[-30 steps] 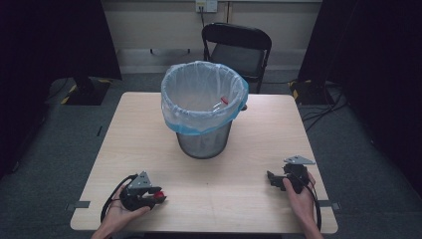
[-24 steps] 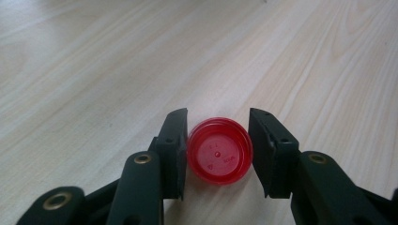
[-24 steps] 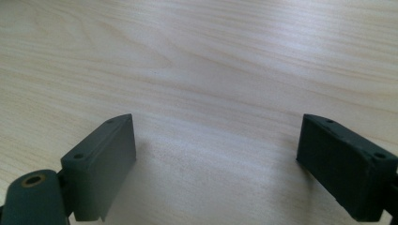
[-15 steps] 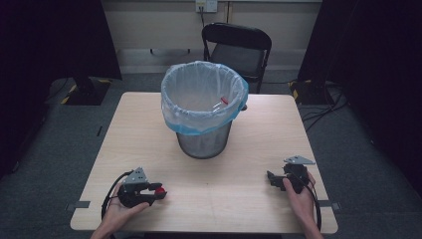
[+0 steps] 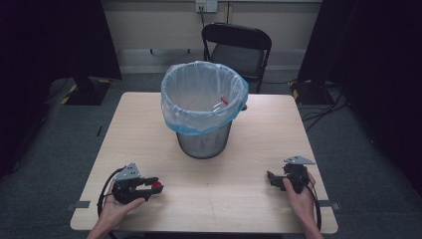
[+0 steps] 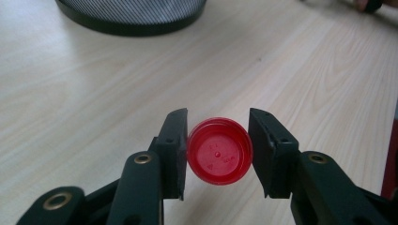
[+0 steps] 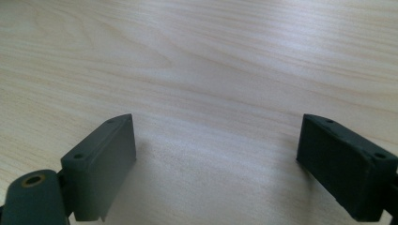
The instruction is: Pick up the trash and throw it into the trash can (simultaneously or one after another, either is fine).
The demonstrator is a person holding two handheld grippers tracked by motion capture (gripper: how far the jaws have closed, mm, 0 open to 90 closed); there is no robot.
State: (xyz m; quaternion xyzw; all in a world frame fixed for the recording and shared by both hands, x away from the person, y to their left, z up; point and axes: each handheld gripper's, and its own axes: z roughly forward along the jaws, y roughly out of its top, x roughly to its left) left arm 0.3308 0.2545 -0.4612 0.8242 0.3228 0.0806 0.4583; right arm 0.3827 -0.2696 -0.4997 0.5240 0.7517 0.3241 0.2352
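Our left claw (image 6: 218, 154) pinches the red cap (image 6: 218, 150) by its rim, low over the surface (image 5: 239, 199) in front of the bin (image 5: 204, 107), our right claw (image 7: 216, 164) rests open, and the round, shallowly held cap could squirt out on lifting.

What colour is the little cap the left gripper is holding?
Red. The cap shows best in the left gripper view, squeezed in the left gripper.
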